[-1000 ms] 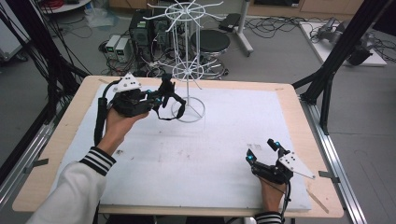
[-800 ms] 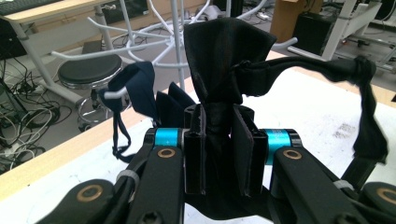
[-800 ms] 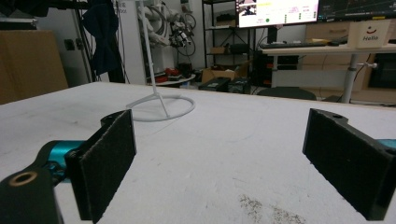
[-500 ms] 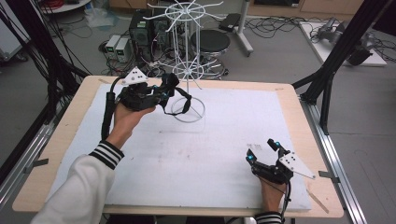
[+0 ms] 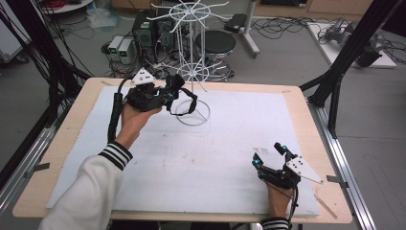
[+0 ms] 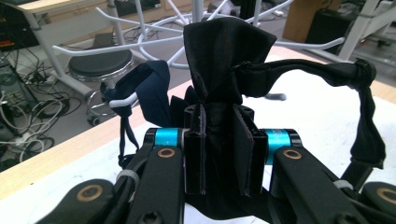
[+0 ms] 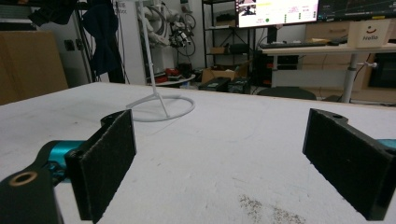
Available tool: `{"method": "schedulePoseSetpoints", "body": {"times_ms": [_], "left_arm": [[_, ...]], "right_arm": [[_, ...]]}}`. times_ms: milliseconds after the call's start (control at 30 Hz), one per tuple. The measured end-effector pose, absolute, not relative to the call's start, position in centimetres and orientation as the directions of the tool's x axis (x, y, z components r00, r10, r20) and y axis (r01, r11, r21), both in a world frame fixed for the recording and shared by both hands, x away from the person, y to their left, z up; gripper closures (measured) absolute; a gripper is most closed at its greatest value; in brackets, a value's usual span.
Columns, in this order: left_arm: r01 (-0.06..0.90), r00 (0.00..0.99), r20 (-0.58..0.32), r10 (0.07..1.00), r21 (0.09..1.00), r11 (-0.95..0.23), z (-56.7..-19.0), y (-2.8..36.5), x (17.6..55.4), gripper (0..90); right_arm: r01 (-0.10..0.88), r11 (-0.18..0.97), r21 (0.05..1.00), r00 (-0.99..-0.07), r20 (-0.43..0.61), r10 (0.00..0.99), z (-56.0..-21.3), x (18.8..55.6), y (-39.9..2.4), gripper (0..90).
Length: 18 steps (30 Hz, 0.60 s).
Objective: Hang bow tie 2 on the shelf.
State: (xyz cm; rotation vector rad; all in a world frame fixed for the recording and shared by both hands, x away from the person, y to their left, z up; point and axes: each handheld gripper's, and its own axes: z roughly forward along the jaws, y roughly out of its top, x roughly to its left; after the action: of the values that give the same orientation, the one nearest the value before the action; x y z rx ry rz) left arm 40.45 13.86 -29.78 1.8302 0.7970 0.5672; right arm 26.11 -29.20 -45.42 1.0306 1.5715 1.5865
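Observation:
My left gripper (image 5: 173, 89) is shut on a bunched black fabric piece (image 6: 223, 60) with a dark strap (image 6: 369, 126) that loops off to the right. It is held just left of the white wire rack (image 5: 191, 48), above the rack's ring base (image 5: 192, 114). In the left gripper view, a navy fold of the fabric hangs against a white hook tip (image 6: 122, 99) of the rack. My right gripper (image 5: 270, 154) rests open near the table's front right corner; nothing lies between its pads (image 7: 107, 158). From there the rack's base (image 7: 161, 105) shows far off.
A white mat (image 5: 230, 143) covers the wooden table (image 5: 81, 108). Black frame legs (image 5: 335, 81) stand at the right edge. Behind the table are a stool (image 5: 216, 42), computer boxes (image 5: 119, 48) and cables on the floor.
My left gripper has carried the black fabric up and toward the rack's lower hooks. The right gripper has stayed where it was, open.

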Motion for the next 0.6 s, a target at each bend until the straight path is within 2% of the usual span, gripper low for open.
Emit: {"method": "schedulePoseSetpoints", "body": {"times_ms": [600], "left_arm": [[0.261, 0.642, 0.076, 0.763, 0.914, -0.310, -31.5, 13.0, 40.6, 74.9]], "right_arm": [[0.071, -0.053, 0.996, -0.466, 0.080, 0.881, -45.4, 26.1, -29.2, 9.0]]}}
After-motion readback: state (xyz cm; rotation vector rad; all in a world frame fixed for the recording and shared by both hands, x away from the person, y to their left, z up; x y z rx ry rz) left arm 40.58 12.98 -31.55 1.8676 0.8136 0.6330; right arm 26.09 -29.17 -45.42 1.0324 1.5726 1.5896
